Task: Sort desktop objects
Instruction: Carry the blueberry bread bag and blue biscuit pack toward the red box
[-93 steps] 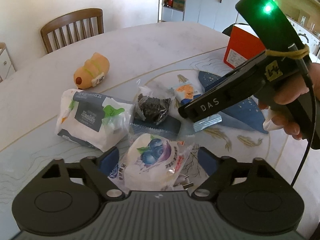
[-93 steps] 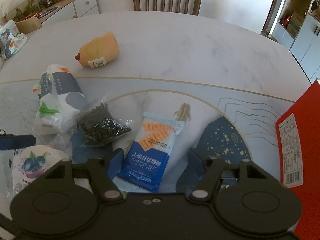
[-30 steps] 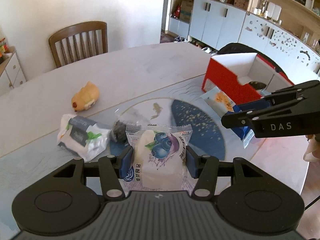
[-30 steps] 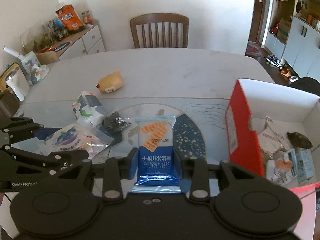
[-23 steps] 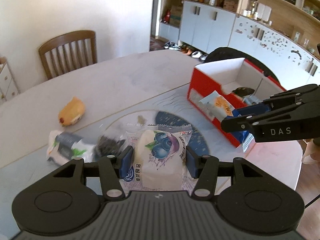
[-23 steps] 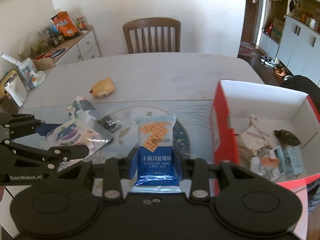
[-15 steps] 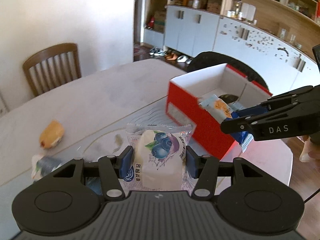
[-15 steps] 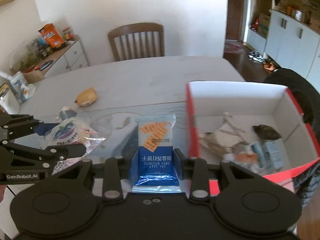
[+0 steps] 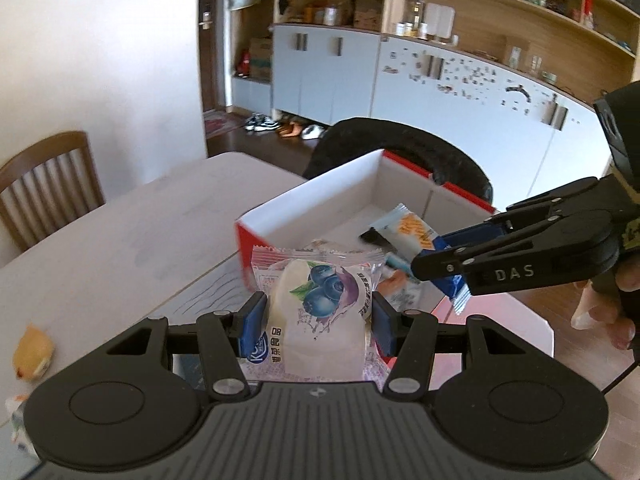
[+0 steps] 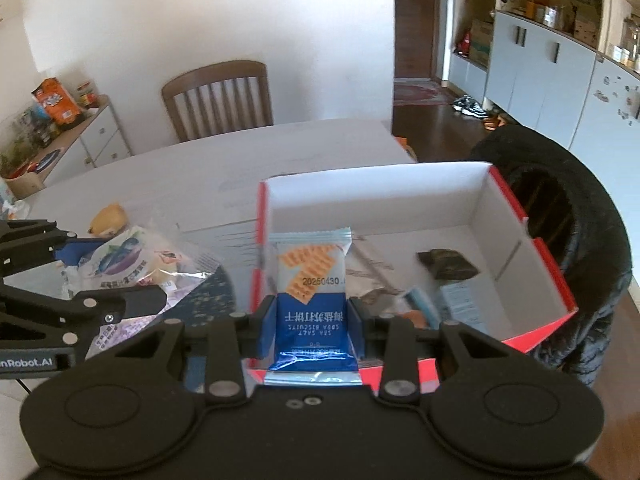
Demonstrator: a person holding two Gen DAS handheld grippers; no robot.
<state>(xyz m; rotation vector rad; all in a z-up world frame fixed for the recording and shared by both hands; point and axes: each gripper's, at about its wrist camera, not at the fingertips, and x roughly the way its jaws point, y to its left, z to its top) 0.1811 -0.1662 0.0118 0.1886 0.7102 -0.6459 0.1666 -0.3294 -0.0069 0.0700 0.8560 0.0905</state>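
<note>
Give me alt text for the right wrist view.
The right gripper holds a blue biscuit packet at the near edge of an open red box with a few wrappers inside. At left, the left gripper holds a blueberry snack bag above the table.

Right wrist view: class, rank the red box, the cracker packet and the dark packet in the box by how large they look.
1. red box
2. cracker packet, enlarged by nearness to the camera
3. dark packet
</note>
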